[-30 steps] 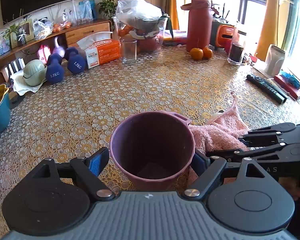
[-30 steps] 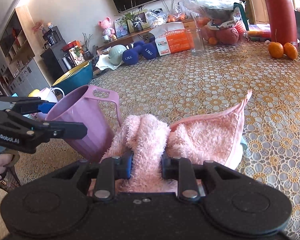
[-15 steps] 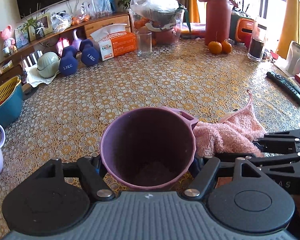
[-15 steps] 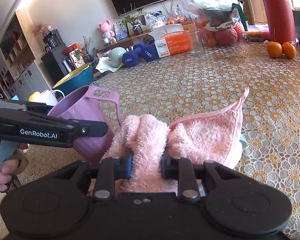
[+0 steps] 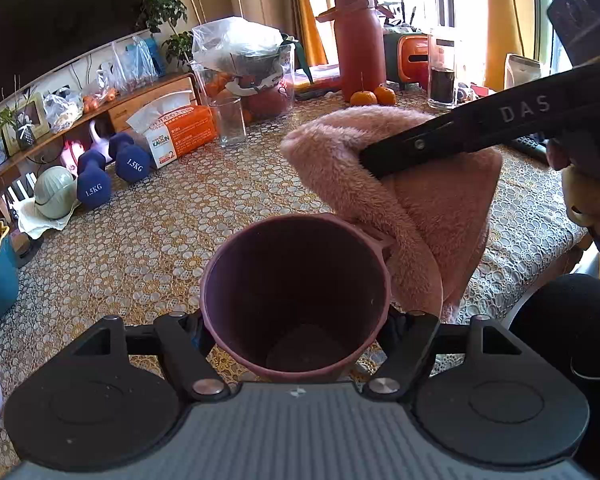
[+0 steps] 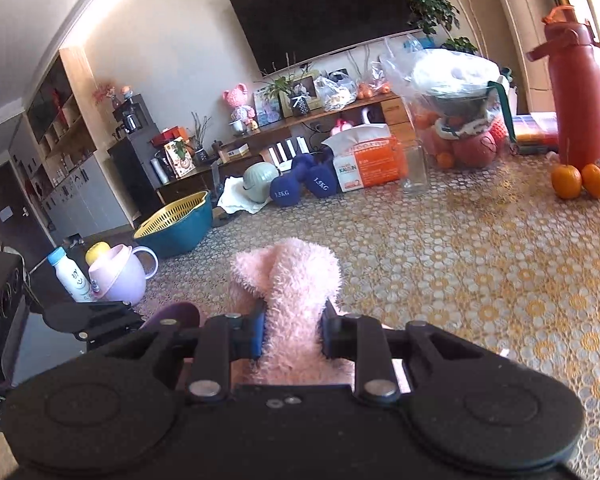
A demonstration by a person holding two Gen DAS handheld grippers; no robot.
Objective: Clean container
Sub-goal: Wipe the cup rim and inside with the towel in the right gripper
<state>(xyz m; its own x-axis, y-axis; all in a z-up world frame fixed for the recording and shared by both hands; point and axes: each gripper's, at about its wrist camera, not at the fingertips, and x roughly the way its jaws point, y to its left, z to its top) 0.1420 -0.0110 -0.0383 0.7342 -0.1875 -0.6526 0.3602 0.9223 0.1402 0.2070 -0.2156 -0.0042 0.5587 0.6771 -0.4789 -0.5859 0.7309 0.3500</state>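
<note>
A purple plastic cup [image 5: 296, 292] with a side handle is clamped between the fingers of my left gripper [image 5: 296, 332], its open mouth facing the camera and its inside dark and empty. A fluffy pink cloth [image 5: 384, 200] hangs in the air just above and right of the cup's rim, pinched by my right gripper [image 5: 374, 160]. In the right wrist view the pink cloth [image 6: 292, 308] bulges up between the shut fingers of the right gripper [image 6: 292, 340], and a sliver of the purple cup [image 6: 176, 314] shows low on the left beside the left gripper.
The table carries a patterned gold lace cover [image 5: 148, 240]. At its far side stand blue dumbbells [image 5: 94, 184], an orange tissue box [image 5: 176, 132], a clear glass [image 5: 232, 120], a red thermos [image 5: 358, 60] and oranges [image 5: 374, 96]. A teal basin [image 6: 176, 224] and lilac mug [image 6: 120, 276] sit left.
My right gripper has lifted the pink cloth off the table and carried it up over the cup's rim. My left gripper has closed on the cup and raised it.
</note>
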